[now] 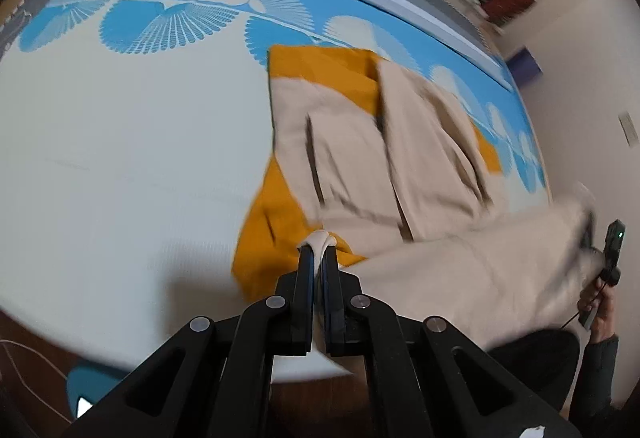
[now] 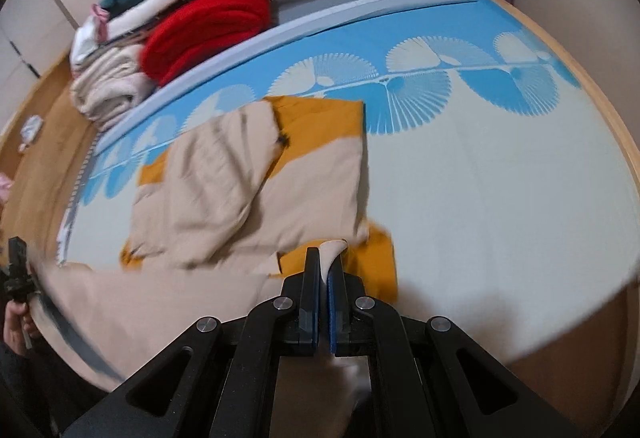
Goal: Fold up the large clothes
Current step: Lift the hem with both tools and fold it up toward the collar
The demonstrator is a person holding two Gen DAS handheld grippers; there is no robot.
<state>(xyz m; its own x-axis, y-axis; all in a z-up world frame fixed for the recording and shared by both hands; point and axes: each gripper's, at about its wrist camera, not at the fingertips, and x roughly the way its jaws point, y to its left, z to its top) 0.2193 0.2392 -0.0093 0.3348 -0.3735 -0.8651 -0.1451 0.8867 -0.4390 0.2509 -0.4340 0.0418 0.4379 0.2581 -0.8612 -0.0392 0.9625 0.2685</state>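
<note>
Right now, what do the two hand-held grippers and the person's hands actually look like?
Left hand-held gripper: matte black linkage arms, round silver pivot pins, flat black fingers. Right hand-held gripper: same build, with a blue pad on one finger. In the left view, a bare hand in a dark sleeve grips a black handle with a cable.

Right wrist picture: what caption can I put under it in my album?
Right gripper pinches the beige-and-mustard garment on the blue-patterned bed, folded clothes stacked behind.
</note>
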